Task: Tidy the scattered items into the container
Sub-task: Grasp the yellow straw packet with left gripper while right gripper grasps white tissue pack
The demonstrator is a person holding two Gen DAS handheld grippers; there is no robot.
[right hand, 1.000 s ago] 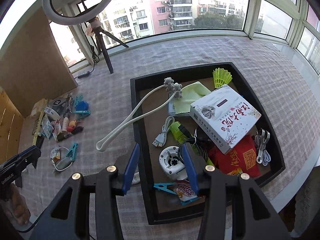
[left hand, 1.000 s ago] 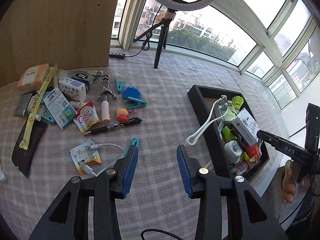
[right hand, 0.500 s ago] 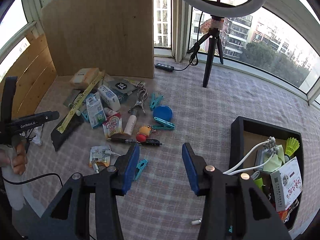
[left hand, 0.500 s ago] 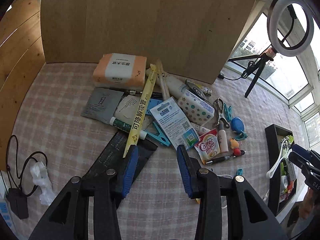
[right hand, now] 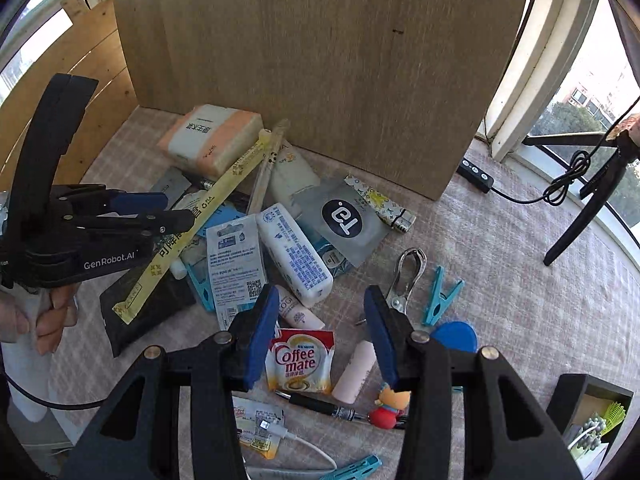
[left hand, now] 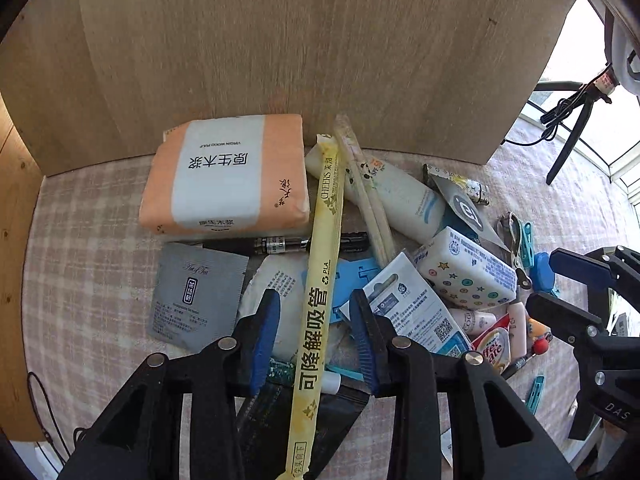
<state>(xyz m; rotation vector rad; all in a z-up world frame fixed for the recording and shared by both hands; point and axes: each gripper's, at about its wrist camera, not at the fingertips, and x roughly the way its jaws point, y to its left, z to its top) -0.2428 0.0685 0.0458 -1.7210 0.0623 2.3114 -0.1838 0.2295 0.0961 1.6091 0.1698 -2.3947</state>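
The scattered items lie in a heap on the checked cloth. In the left wrist view my left gripper (left hand: 314, 312) hangs low over the heap with the long yellow straw packet (left hand: 322, 276) running between its jaws. The jaws are closing, but the pads stand clear of the packet. My right gripper (right hand: 320, 304) is open above the Coffee mate sachet (right hand: 300, 360) and a pink tube (right hand: 354, 372), holding nothing. The black tray (right hand: 576, 396) that serves as the container shows only at the lower right corner of the right wrist view.
An upright wooden board (left hand: 280, 40) stands right behind the heap, with an orange tissue pack (left hand: 228, 172) against it. Metal clippers (right hand: 404, 280), a teal clothespin (right hand: 440, 296) and a blue disc (right hand: 456, 336) lie to the right. A tripod leg (right hand: 580, 208) stands farther right.
Both grippers swung from the tray side to the heap and dropped closer. The left one came down astride the yellow straw packet and its jaws narrowed. The right one now hovers over the Coffee mate sachet.
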